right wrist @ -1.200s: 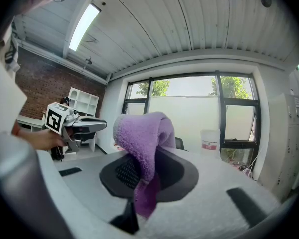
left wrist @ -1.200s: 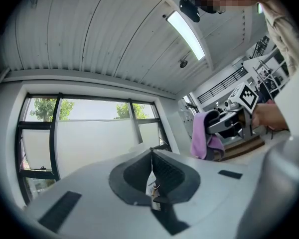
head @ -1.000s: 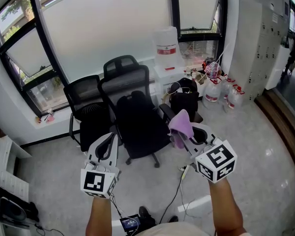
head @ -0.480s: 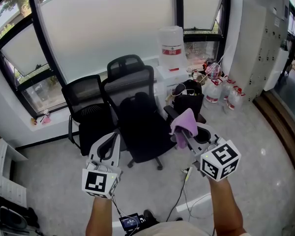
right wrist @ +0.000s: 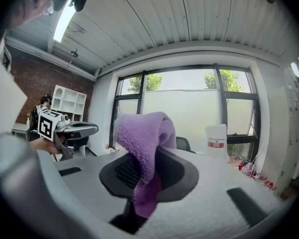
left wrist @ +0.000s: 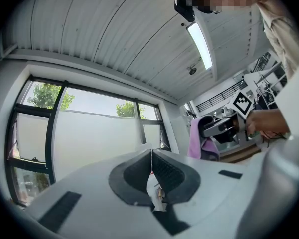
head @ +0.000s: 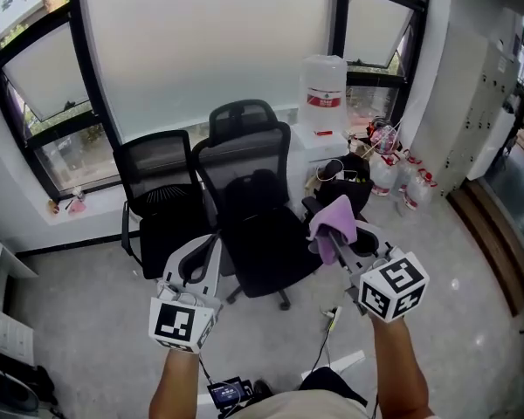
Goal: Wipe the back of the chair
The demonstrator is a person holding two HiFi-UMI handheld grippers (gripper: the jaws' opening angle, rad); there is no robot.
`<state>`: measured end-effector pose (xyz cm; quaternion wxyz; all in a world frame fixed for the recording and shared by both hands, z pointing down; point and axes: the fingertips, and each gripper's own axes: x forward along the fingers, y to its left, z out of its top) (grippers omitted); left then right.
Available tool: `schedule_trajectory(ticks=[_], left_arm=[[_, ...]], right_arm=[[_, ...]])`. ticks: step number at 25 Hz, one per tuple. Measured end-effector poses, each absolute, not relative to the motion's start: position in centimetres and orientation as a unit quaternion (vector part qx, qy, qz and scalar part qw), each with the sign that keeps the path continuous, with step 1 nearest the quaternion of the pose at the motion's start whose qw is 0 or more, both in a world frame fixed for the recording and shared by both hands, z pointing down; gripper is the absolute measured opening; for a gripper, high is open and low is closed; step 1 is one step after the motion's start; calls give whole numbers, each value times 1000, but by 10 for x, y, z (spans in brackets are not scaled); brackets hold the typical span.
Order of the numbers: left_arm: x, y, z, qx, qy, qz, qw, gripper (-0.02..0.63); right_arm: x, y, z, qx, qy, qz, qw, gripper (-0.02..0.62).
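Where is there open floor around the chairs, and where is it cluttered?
Bare floor lies left of the mesh chair and right of the front chair, short of the bottles. Crowded: the bag, bottles and water dispenser under the right window.

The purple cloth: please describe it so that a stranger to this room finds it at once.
Start at the frosted window, then the black office chairs before it. Nearer, at their right, the right gripper is shut on the purple cloth: the only soft purple thing among black and grey.
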<state>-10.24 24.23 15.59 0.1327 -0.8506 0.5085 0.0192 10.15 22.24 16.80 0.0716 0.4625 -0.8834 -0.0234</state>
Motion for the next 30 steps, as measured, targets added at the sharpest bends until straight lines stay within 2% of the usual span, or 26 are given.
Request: schedule_trajectory(ticks=[15, 30], left_arm=[[-147, 162, 177, -815, 566, -18, 120, 7], [-92, 38, 183, -775, 619, -66, 111, 8]], right_arm=[[54, 84, 187, 402, -914, -3, 59, 49], [81, -73, 211, 324, -945, 24, 49, 49]])
